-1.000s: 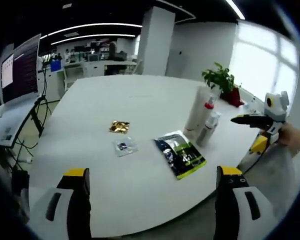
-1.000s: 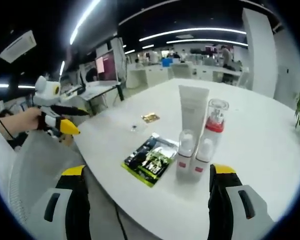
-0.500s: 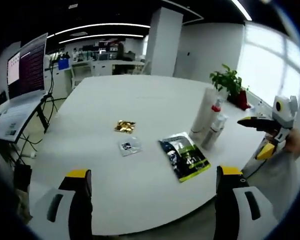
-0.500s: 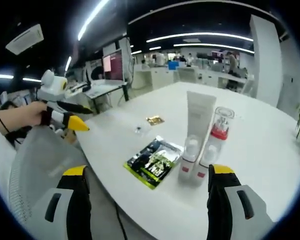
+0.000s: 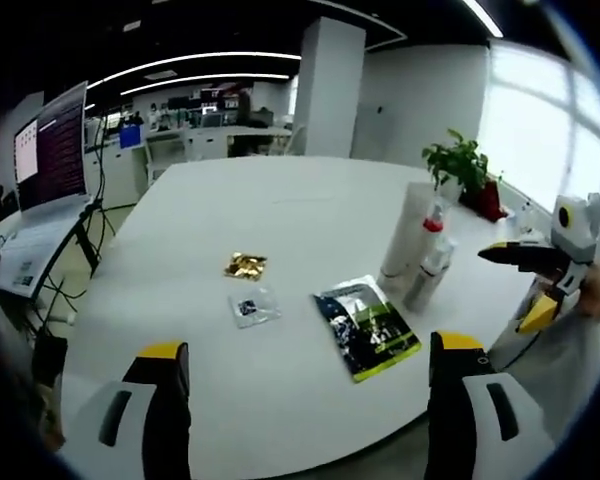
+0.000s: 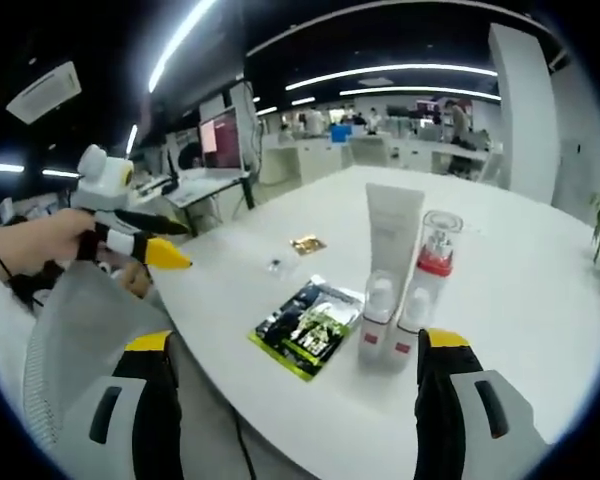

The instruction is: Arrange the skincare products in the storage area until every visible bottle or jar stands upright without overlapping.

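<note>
Both claws hang wide and empty off the near edge of the white counter (image 5: 280, 220): left claw (image 5: 305, 415), right claw (image 6: 292, 405). Four skincare containers cluster upright, touching or nearly so: a tall tube (image 6: 392, 232), a red-collared pump bottle (image 6: 435, 258) and two small bottles (image 6: 376, 318) (image 6: 411, 322). A green packet (image 6: 307, 327) lies flat beside them. Nothing is gripped yet; this looks like the approach. Next likely calls for reaching in and spacing the bottles without toppling them.

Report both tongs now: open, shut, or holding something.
Left tongs: open, holding nothing, short of the white table.
Right tongs: open, holding nothing, facing the upright bottles.
</note>
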Tool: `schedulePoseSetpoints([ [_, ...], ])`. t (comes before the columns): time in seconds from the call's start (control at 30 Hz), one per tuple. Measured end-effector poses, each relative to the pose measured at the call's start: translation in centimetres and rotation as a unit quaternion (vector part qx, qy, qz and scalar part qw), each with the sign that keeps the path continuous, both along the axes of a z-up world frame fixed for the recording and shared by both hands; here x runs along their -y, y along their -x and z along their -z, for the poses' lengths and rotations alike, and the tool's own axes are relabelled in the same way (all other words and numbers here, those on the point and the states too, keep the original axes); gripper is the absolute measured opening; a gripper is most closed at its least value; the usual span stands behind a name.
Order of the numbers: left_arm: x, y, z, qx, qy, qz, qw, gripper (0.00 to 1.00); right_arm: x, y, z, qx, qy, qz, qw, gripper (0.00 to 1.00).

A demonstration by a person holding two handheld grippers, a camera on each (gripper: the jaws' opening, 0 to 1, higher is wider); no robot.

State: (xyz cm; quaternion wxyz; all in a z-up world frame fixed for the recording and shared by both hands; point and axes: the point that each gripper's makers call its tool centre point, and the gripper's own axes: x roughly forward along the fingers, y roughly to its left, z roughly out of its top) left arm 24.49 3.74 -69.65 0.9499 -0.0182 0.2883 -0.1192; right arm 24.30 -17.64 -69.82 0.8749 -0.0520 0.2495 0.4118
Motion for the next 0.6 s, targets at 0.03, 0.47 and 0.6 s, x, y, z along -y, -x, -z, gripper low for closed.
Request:
schedulePoseSetpoints([
  [0.03, 0.1, -0.2, 0.1, 0.0, 0.0, 0.002, 1.0, 0.93, 0.1, 0.0, -0.1, 0.002, 0.002, 0.002, 1.0, 0.98],
  [0.47, 0.0, -2.6, 2.0, -0.057, -0.026, 0.023, 0.9977, 0.87, -0.7, 0.8, 0.9, -0.019, 0.016, -0.016, 0.9996, 0.98],
  [0.6, -0.2, -3.1, 2.4, -0.066, -0.024, 0.016, 0.9974, 0.86, -0.6, 0.8, 0.7, -0.017, 0.018, -0.015, 0.9996, 0.97],
])
